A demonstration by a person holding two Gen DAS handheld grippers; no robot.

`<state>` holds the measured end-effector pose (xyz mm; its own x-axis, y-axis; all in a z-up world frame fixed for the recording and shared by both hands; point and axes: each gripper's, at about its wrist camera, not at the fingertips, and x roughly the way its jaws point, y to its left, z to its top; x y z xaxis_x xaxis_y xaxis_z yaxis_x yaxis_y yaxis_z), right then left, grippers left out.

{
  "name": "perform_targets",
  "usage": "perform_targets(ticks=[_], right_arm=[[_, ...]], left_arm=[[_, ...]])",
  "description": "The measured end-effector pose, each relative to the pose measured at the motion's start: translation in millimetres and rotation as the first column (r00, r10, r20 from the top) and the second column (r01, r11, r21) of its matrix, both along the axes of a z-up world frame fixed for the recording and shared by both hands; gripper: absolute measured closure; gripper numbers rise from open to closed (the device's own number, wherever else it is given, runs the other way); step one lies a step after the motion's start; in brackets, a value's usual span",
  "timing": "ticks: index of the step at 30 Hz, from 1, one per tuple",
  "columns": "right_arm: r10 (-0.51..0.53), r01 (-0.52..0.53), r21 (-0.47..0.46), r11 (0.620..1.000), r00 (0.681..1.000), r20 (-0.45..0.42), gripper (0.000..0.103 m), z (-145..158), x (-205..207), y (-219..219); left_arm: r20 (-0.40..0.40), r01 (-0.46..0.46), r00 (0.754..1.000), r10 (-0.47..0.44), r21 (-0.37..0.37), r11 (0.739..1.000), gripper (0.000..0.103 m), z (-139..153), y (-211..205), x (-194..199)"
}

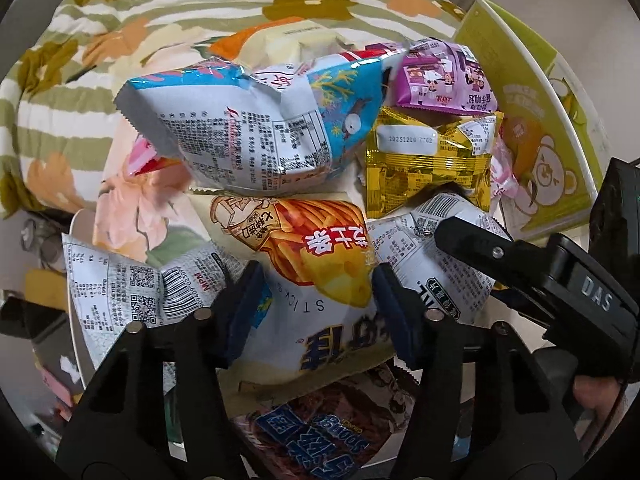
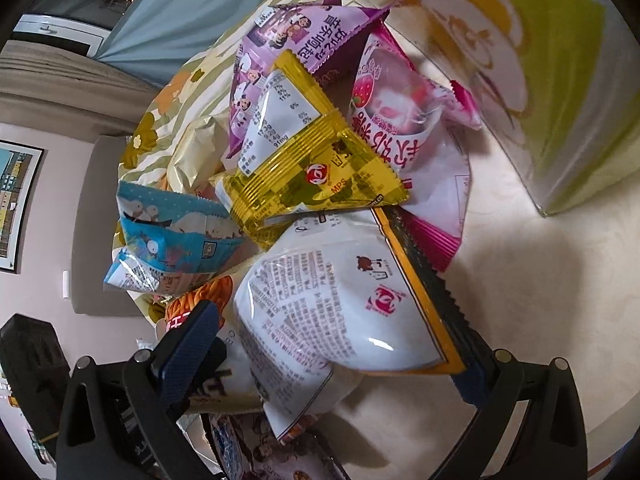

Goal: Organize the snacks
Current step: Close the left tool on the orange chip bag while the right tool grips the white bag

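Pile of snack packs on round white table (image 2: 520, 320). Left gripper (image 1: 318, 312) clamped on cream fries-print stick-snack bag (image 1: 316, 280) at pile front. Right gripper (image 2: 332, 356) jaws apart, straddling white glossy pouch w/ orange edge (image 2: 340, 304). Far right: green bear-print box (image 1: 548, 152), contents not visible.

yellow packet (image 1: 428, 172), purple packet (image 1: 444, 80), floral-striped bedspread (image 1: 80, 92)
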<state>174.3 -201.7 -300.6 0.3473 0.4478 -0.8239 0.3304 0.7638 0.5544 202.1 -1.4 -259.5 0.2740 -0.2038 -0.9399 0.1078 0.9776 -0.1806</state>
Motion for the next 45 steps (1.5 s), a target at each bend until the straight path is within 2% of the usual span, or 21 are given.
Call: perform_targets(ticks=[1,6,9,15,20,23,26,28,29,30,32,33,37,40,41,42,43,45], right_arm=[[0.0,0.0,0.0,1.0,1.0,-0.001,0.003,-1.7,1.0,0.3],[0.019,-0.019,-0.007,1.0,1.0,-0.004,0.028,-4.7,11.3,10.6],[0.021,-0.021,-0.016,1.0,1.0,0.006,0.033,0.6,6.6,9.9],[0.021,-0.021,-0.019,1.0,1.0,0.023,0.036,12.7,-6.4,7.7],[0.032,-0.03,-0.031,0.999,0.998,0.056,0.036,28.7,-16.0,3.6],[0.041,-0.038,-0.049,0.998,0.997,0.07,0.036,35.7,-23.4,-0.9],[0.051,-0.047,-0.06,0.997,0.996,0.072,0.036,37.6,-26.5,0.5],[0.057,-0.053,-0.064,0.997,0.997,0.061,0.036,36.2,-26.6,2.0],[0.059,-0.056,-0.063,0.996,0.997,0.053,0.036,34.7,-26.9,2.0],[0.061,-0.059,-0.054,0.997,0.997,0.045,0.036,32.3,-25.7,0.8],[0.067,-0.065,-0.054,0.996,0.997,0.036,0.036,30.5,-29.2,0.8],[0.069,-0.066,-0.06,0.996,0.997,0.037,0.036,30.6,-29.2,0.7],[0.073,-0.069,-0.086,0.994,0.996,0.049,0.036,32.2,-34.0,0.5],[0.069,-0.064,-0.089,0.994,0.997,0.046,0.036,30.6,-40.2,-5.5],[0.066,-0.062,-0.088,0.994,0.997,0.044,0.036,30.4,-41.4,-6.9],[0.064,-0.06,-0.088,0.994,0.997,0.042,0.036,30.1,-42.1,-8.3],[0.062,-0.058,-0.089,0.994,0.997,0.04,0.036,30.2,-43.2,-9.1],[0.057,-0.053,-0.091,0.994,0.998,0.04,0.036,30.1,-44.7,-12.1]], left_arm=[[-0.001,-0.001,1.0,0.001,-0.003,1.0,0.054,0.5,1.6,0.4],[0.001,-0.008,1.0,0.008,-0.02,1.0,0.061,3.1,7.2,-0.4],[0.002,-0.015,1.0,0.015,-0.037,0.999,0.062,6.9,10.6,-2.9],[0.034,-0.027,0.999,0.029,-0.057,0.998,0.071,24.2,15.3,-11.4],[0.053,-0.04,0.998,0.044,-0.071,0.997,0.073,33.3,16.3,-19.4],[-0.01,-0.05,0.999,0.049,-0.105,0.993,0.073,20.3,20.2,-19.0],[-0.062,-0.097,0.994,0.09,-0.139,0.985,0.072,8.8,24.8,-16.0],[-0.083,-0.104,0.992,0.094,-0.128,0.986,0.061,3.7,22.3,-12.4],[-0.096,-0.102,0.991,0.092,-0.108,0.989,0.049,1.5,19.3,-9.7],[-0.1,-0.096,0.991,0.087,-0.087,0.992,0.032,-0.2,15.2,-7.5],[-0.087,-0.085,0.993,0.08,-0.061,0.995,0.015,-2.1,7.5,-4.4],[-0.081,-0.078,0.994,0.074,-0.052,0.996,0.014,-2.8,3.6,-3.6],[-0.081,-0.045,0.996,0.045,0.0,0.999,0.014,-10.5,-10.9,3.1],[-0.107,-0.044,0.993,0.043,-0.008,0.999,0.015,-20.0,-13.7,7.6],[-0.112,-0.047,0.993,0.045,-0.02,0.999,0.023,-22.0,-13.8,8.6],[-0.115,-0.05,0.992,0.047,-0.018,0.999,0.038,-24.3,-13.8,10.6],[-0.113,-0.049,0.992,0.048,-0.005,0.999,0.038,-24.5,-13.9,11.6],[-0.104,-0.048,0.994,0.045,-0.023,0.999,0.05,-22.1,-12.1,12.0]])
